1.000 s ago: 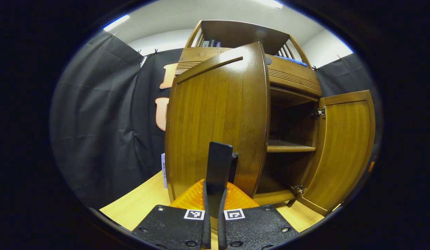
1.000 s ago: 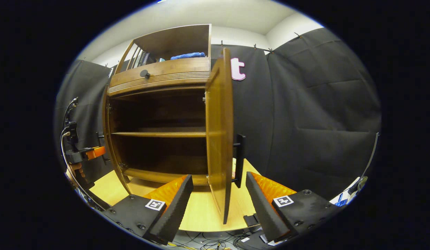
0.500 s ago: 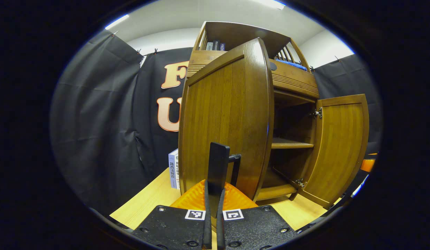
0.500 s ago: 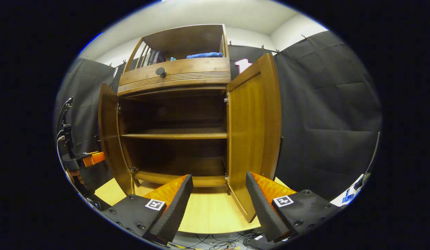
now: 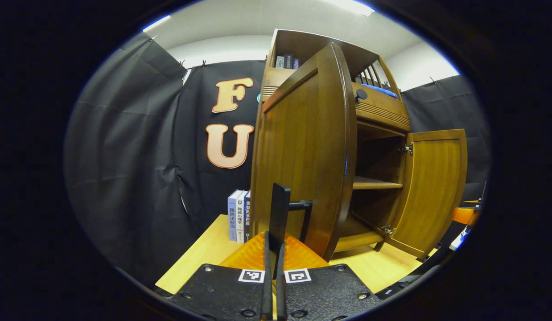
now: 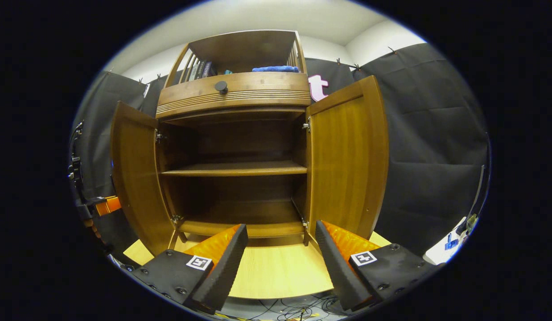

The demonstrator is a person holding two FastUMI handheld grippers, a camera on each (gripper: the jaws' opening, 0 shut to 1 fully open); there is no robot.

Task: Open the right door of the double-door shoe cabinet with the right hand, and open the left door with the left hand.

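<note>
The left tool [image 5: 276, 223] is clamped on the handle [image 5: 279, 216] of the left door [image 5: 302, 147], at 12 o'clock before it; pull slowly along the hinge arc; the right tool [image 6: 280, 256] stands wide, and the right door [image 6: 347, 156], at 1 o'clock, seems fully open.

The left door [image 5: 302, 147] hides part of its handle [image 5: 302, 214] and the books [image 5: 238, 214].

From my right gripper [image 6: 280, 249], fingers spread apart and holding nothing, I see the shoe cabinet [image 6: 233, 96] with the left door [image 6: 135, 178] and right door [image 6: 349, 156] both swung wide. One shelf [image 6: 233, 168] crosses the interior. It stands on a pale wooden table [image 6: 280, 272].
</note>
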